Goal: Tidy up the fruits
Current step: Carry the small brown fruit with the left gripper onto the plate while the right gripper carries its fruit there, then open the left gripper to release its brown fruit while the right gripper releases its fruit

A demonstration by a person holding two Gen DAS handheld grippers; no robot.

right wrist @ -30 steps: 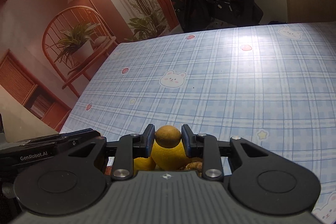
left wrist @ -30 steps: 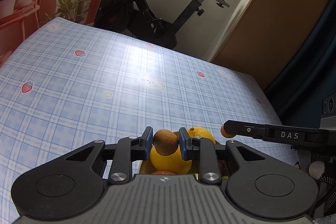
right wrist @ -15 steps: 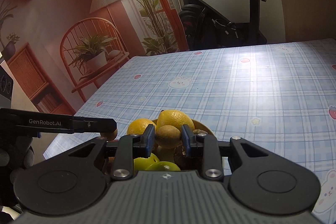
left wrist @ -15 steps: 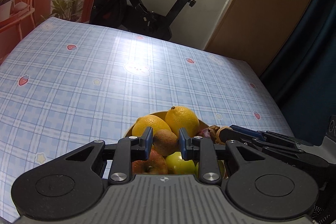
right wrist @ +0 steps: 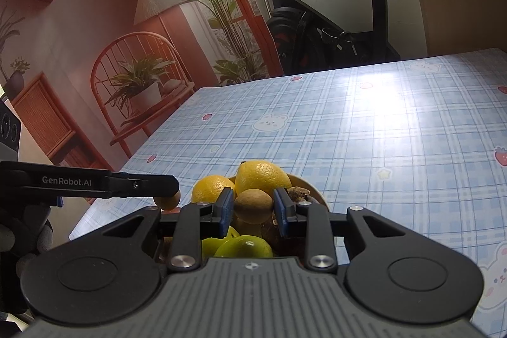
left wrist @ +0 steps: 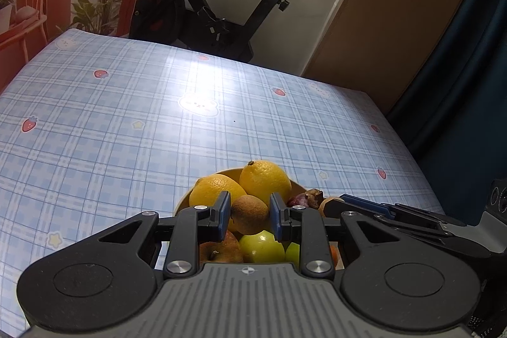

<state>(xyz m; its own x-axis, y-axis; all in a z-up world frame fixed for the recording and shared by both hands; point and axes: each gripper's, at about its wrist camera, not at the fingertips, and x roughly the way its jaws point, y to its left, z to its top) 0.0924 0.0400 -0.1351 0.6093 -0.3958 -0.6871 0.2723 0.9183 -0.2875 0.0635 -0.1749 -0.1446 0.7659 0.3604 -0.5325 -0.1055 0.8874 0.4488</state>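
Left gripper (left wrist: pixel 248 214) still clamps kiwi (left wrist: pixel 248 215), right gripper (right wrist: pixel 253 207) still clamps brown fruit (right wrist: pixel 253 206); bowl (left wrist: pixel 293 183), earlier mostly hidden, now shows near tabletop's near edge.

We see the bowl (left wrist: pixel 234 171) mostly hidden under fruit, its near rim behind our left gripper (left wrist: pixel 248 213), dark fruit (right wrist: pixel 296 194) unidentifiable.

Both tools drew back, revealing the fruit bowl (left wrist: pixel 298 183).
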